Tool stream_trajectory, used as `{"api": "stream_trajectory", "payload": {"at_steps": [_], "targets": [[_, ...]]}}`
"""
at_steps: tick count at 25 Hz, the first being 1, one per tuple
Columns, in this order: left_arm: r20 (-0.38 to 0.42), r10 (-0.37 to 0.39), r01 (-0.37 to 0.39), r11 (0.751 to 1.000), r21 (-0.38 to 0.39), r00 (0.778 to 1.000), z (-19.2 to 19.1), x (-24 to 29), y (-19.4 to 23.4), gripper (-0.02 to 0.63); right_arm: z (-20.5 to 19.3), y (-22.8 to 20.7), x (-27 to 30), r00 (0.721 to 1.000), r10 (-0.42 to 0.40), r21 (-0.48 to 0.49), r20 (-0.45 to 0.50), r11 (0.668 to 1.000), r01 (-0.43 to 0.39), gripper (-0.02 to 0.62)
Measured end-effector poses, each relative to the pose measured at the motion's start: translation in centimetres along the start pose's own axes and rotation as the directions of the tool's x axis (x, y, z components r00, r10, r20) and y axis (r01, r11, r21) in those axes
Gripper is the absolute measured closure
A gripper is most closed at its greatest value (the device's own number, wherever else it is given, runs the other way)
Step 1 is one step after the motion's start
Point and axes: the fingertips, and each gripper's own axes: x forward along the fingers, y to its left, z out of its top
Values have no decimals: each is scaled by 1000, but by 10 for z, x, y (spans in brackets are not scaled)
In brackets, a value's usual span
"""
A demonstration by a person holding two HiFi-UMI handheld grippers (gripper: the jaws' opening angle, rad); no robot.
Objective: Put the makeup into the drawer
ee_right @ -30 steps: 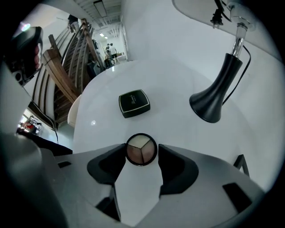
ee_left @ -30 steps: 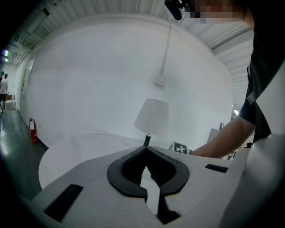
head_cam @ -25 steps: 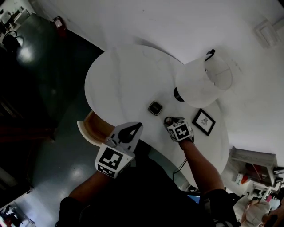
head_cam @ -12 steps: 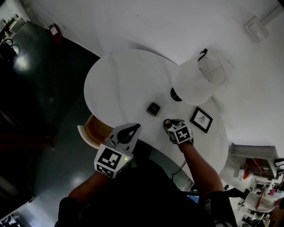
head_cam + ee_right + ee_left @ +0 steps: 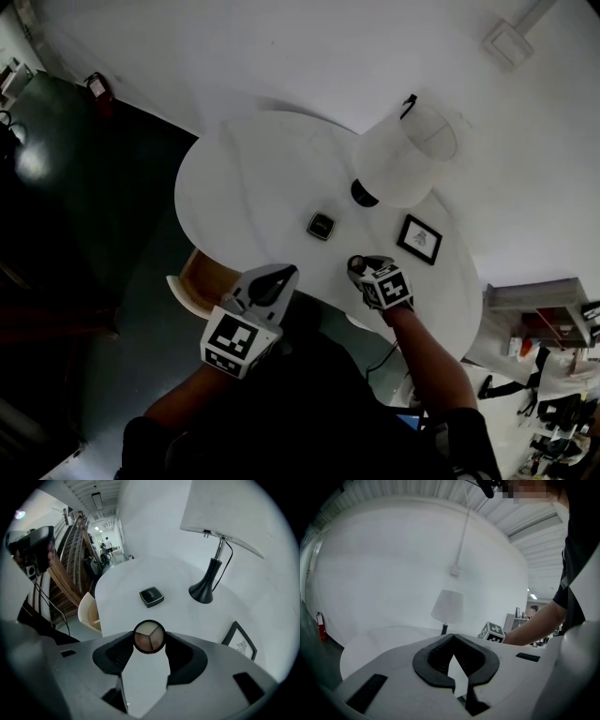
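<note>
A round makeup compact [image 5: 149, 636] with three powder shades sits between the pads of my right gripper [image 5: 149, 641], which is shut on it and holds it above the white round table [image 5: 253, 169]. In the head view that gripper [image 5: 359, 266] hangs near the table's near edge, right of centre. A square black compact [image 5: 321, 225] [image 5: 151, 596] lies flat on the table just beyond it. The open wooden drawer [image 5: 192, 281] [image 5: 88, 611] juts out under the table's left near edge. My left gripper [image 5: 291, 273] [image 5: 453, 637] hovers beside the drawer, shut and empty.
A white-shaded lamp [image 5: 401, 161] with a black base [image 5: 205, 591] stands at the back right of the table. A small black picture frame [image 5: 419, 238] [image 5: 240, 641] lies to the lamp's right. Dark floor [image 5: 84, 234] lies left of the table; a white wall rises behind it.
My right gripper has risen off the table with the round compact and drawn slightly back from the square compact. The left gripper has shifted only a little.
</note>
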Motion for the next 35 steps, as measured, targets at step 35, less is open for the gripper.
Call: {"api": "stream_trajectory", "payload": {"at_steps": [35], "targets": [[55, 426, -425, 905, -37, 903, -16, -118, 1, 595, 54, 129, -30, 960, 271, -382, 73, 897, -224, 380]]}}
